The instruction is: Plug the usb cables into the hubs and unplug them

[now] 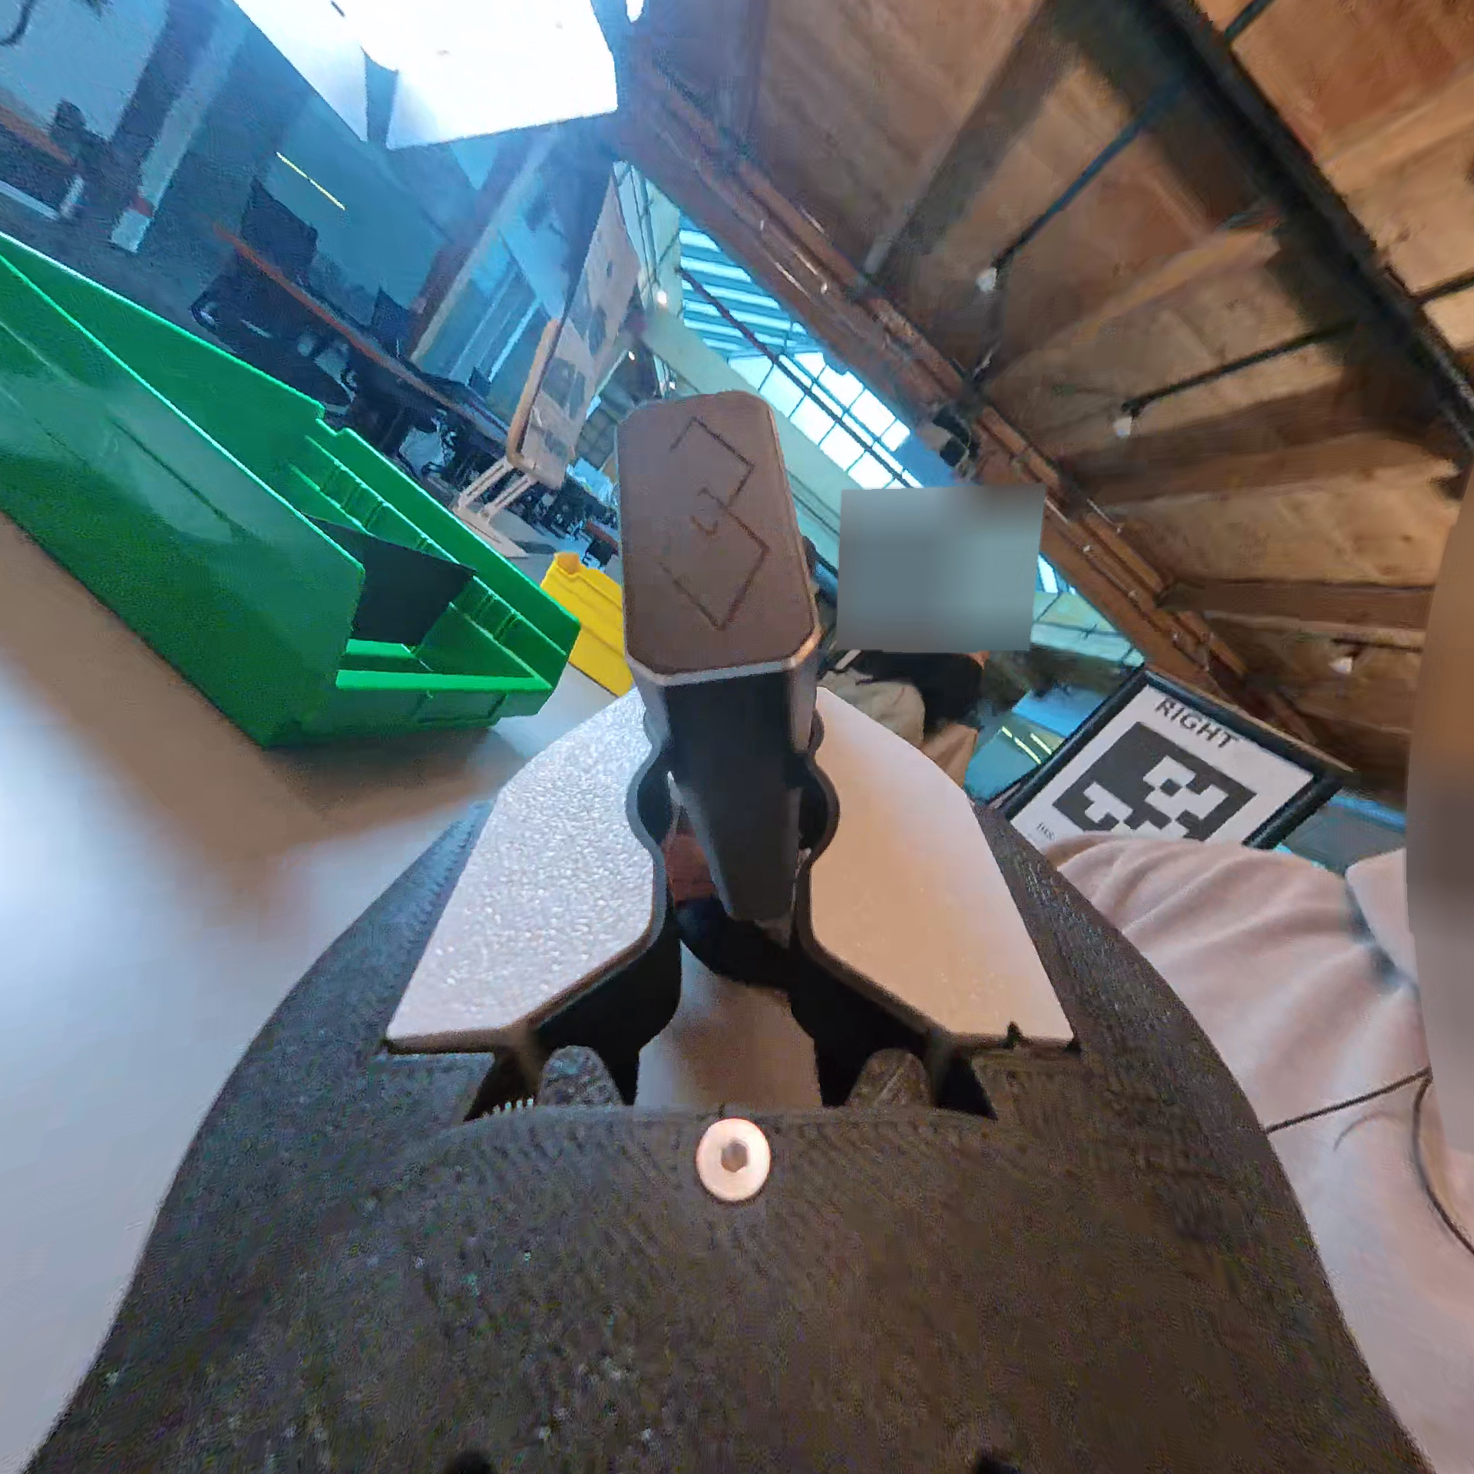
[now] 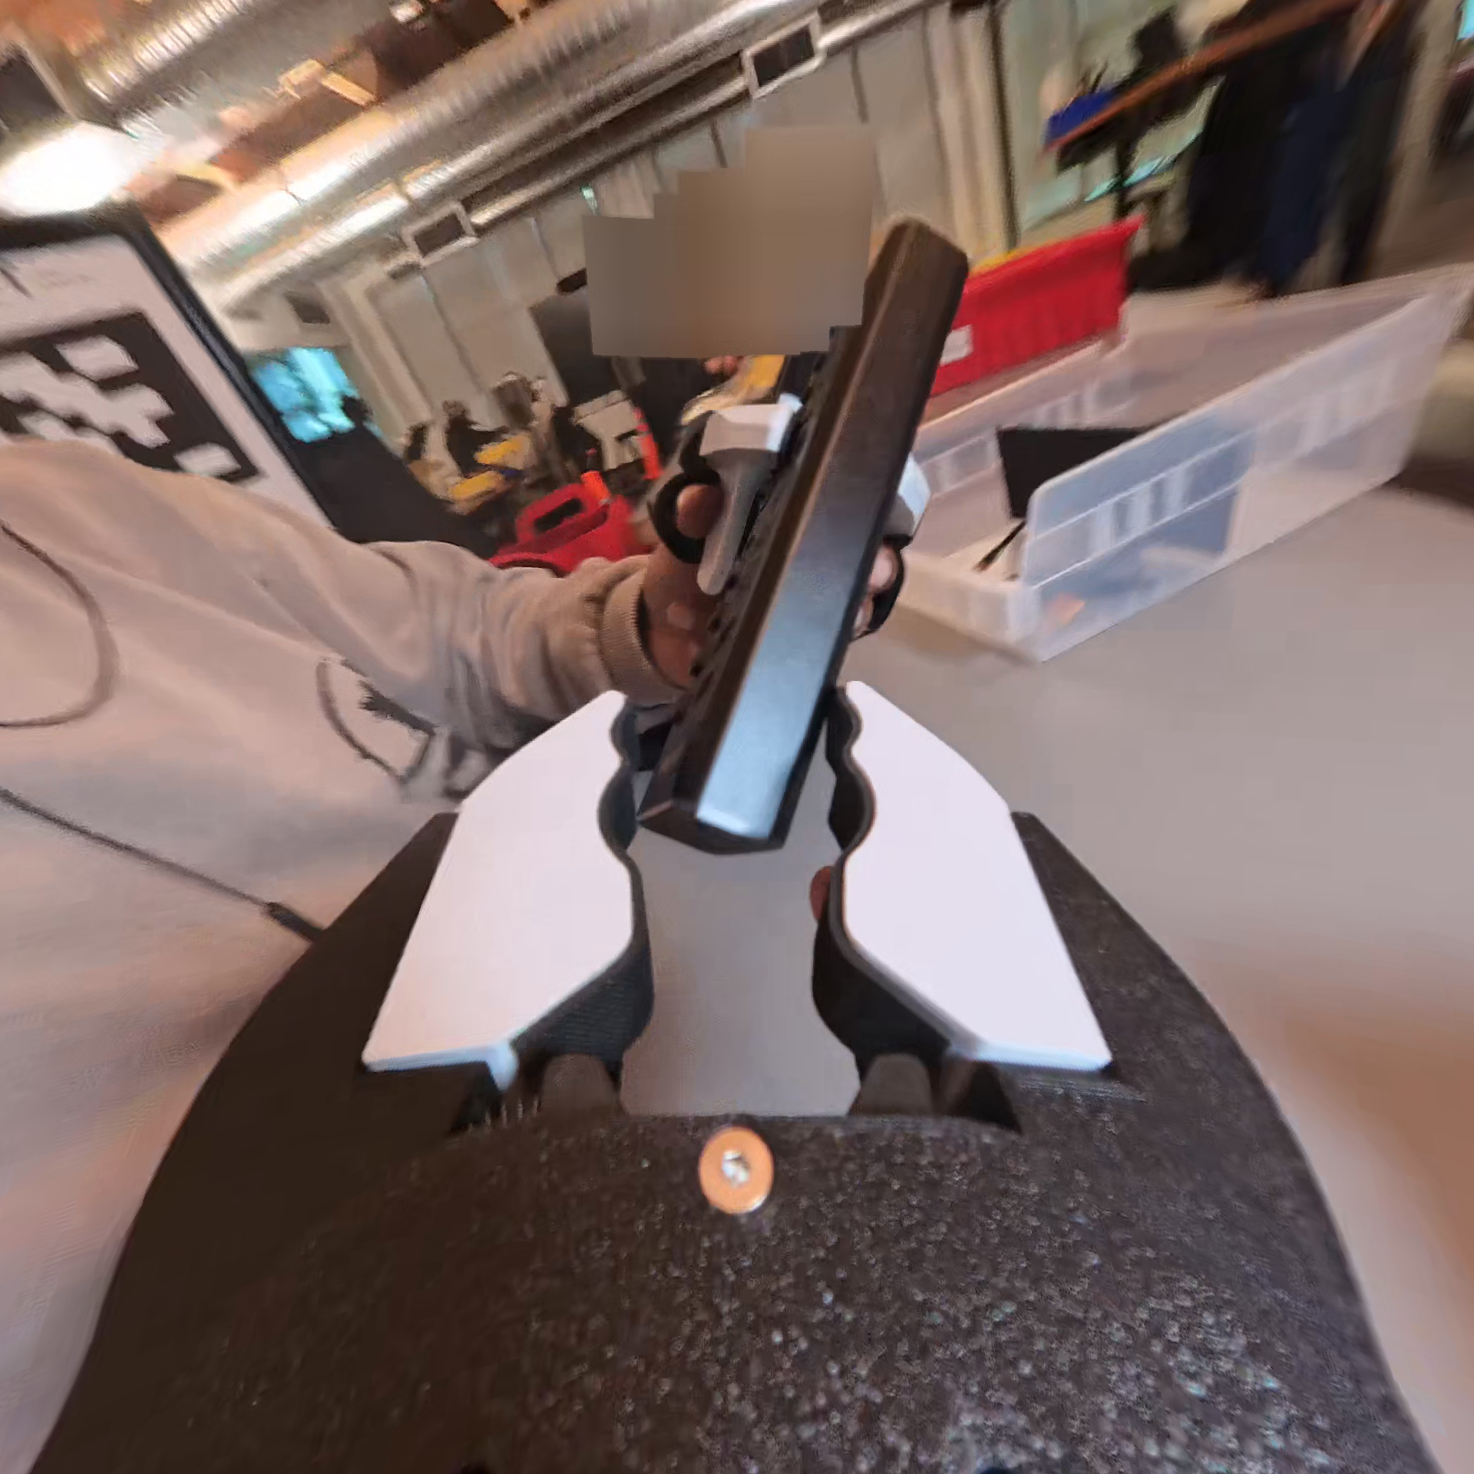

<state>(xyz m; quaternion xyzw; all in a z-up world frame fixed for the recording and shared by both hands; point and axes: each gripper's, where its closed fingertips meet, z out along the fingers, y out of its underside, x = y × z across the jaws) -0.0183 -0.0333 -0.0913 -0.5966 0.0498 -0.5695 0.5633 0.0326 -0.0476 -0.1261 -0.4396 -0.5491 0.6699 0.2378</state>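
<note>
Holding a dark grey, slim rectangular metal hub (image 1: pixel 718 574) upright, the left claw (image 1: pixel 730 805) pinches it by the lower end, well above the pale worktop (image 1: pixel 120 877). Across from it, the right claw (image 2: pixel 730 778) stands narrowly parted around the hub's near end, apparently not gripping. No usb cable shows, so plugging has not begun; next the right claw likely must fetch one, perhaps from the clear plastic bin (image 2: pixel 1196 494) at far right.

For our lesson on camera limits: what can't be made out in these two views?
Hub ports: left wrist view, turned away; right wrist view, motion blur.
Right gripper: whether its jaws clamp the hub, right wrist view, blur.
Clear bin contents: right wrist view, blur.
Green bin: left wrist view, cut by the left edge.
</note>
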